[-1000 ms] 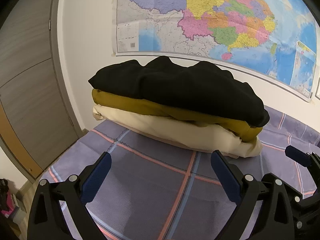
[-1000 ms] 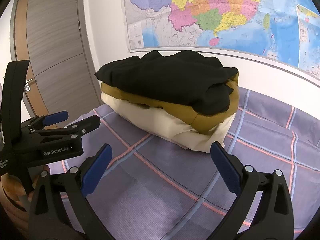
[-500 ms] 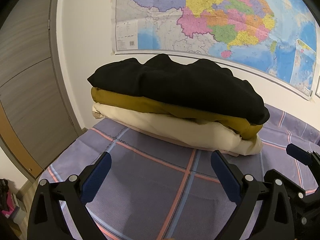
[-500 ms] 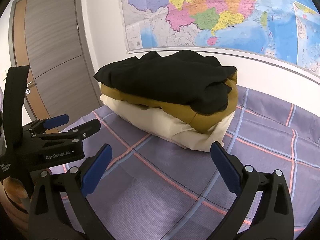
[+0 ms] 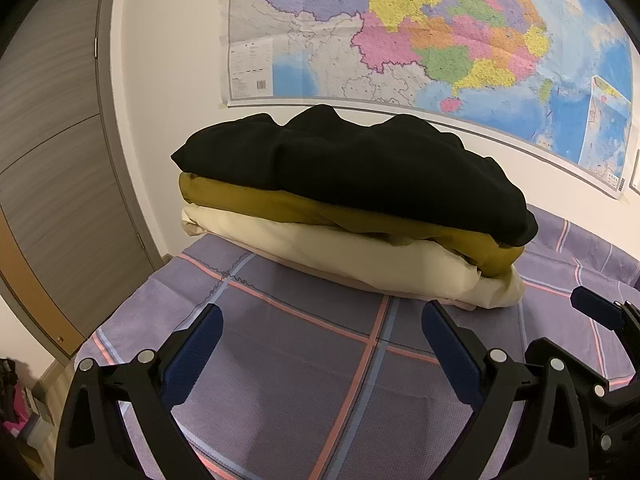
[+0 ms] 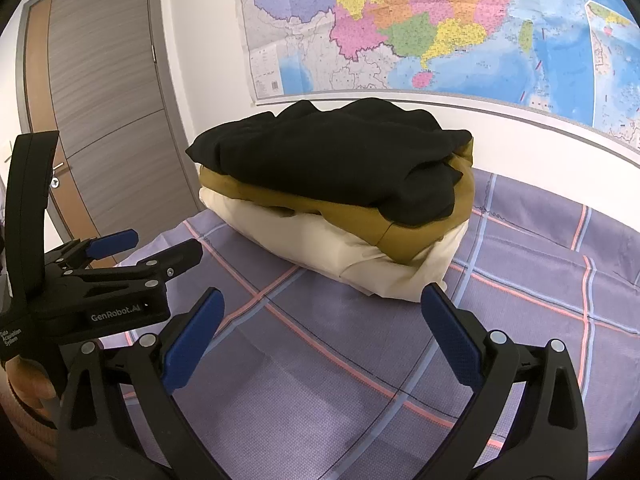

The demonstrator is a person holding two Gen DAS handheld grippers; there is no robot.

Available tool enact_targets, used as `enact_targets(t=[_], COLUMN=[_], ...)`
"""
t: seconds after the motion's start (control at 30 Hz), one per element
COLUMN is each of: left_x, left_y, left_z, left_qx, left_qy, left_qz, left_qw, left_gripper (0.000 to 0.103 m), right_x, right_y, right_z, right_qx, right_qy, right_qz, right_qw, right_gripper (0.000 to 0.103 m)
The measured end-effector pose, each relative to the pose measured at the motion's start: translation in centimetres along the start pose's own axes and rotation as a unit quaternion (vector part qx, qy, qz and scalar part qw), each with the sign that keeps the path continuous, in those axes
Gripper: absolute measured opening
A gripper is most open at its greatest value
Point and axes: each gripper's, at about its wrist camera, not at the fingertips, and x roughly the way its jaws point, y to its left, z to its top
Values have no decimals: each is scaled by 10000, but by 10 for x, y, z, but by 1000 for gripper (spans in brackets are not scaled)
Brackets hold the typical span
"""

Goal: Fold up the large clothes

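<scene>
Three folded garments sit stacked against the wall on a purple checked bedsheet point(image 5: 304, 352): a black one point(image 5: 352, 168) on top, a mustard one point(image 5: 256, 202) in the middle, a cream one point(image 5: 352, 256) at the bottom. The same black garment point(image 6: 332, 160), mustard garment point(image 6: 420, 236) and cream garment point(image 6: 304, 240) show in the right wrist view. My left gripper point(image 5: 320, 328) is open and empty, short of the stack. My right gripper point(image 6: 322, 320) is also open and empty, to the stack's front right. The left gripper point(image 6: 152, 248) appears at the left of the right wrist view.
A large coloured map point(image 5: 420, 36) hangs on the white wall behind the stack. A grey and wood door point(image 6: 104, 120) stands at the left, past the bed's edge. The bedsheet point(image 6: 520, 280) stretches to the right. Part of the right gripper point(image 5: 600, 312) shows at right.
Both grippers have drifted slightly back from the stack, staying open. The stack has not moved.
</scene>
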Motion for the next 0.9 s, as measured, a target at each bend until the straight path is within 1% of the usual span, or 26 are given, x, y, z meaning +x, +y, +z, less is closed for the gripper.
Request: enact_targets(t=[0.9], left_x=[1], left_y=[-7], left_z=[-2], left_qx=[29], left_qy=[54], left_qz=[-19], left_qw=[10000], left_gripper=[96], right_x=[2], right_y=[-4], right_z=[1], right_qx=[62], right_qy=[-4], right_qz=[-35], right_qw=[10000], right_gripper=[97])
